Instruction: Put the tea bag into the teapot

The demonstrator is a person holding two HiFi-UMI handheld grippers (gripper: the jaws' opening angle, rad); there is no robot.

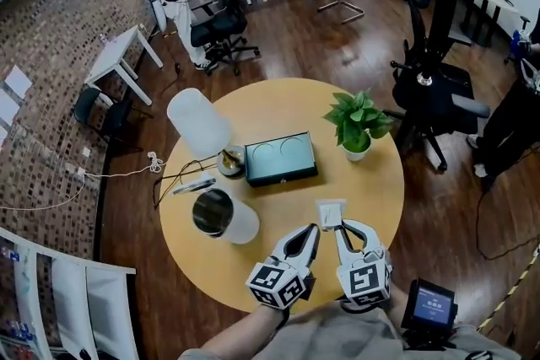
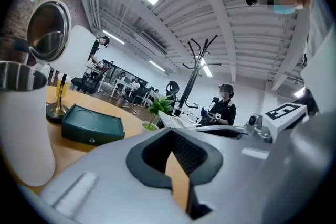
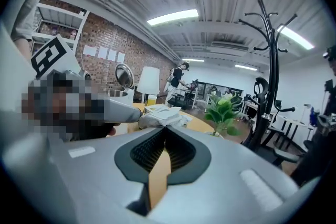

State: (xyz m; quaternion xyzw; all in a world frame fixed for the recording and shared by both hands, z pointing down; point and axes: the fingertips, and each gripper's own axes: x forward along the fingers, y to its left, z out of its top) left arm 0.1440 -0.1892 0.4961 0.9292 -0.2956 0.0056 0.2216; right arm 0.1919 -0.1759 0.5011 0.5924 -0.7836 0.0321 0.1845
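- Head view: we see left gripper (image 1: pixel 314 228) and right gripper (image 1: pixel 339 225) both pinching the tea bag (image 1: pixel 331 212) over the table (image 1: pixel 371 181), right of the open teapot (image 1: pixel 213 212).
- Left gripper view: jaws shut on the tea bag (image 2: pixel 176 120); teapot (image 2: pixel 21 123) far left.
- Right gripper view: jaws shut, tea bag (image 3: pixel 163 117) at the tips.

Shows matt pale wood on the table (image 1: pixel 363 181); polished metal inside the smooth white teapot (image 1: pixel 221 217); crinkled white paper on the tea bag (image 1: pixel 331 213); glossy dark wood over the far floor (image 1: pixel 295 46).

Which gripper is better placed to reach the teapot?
Left gripper, probably: it and the right gripper grip the white square tea bag, but the open white teapot stands leftward.
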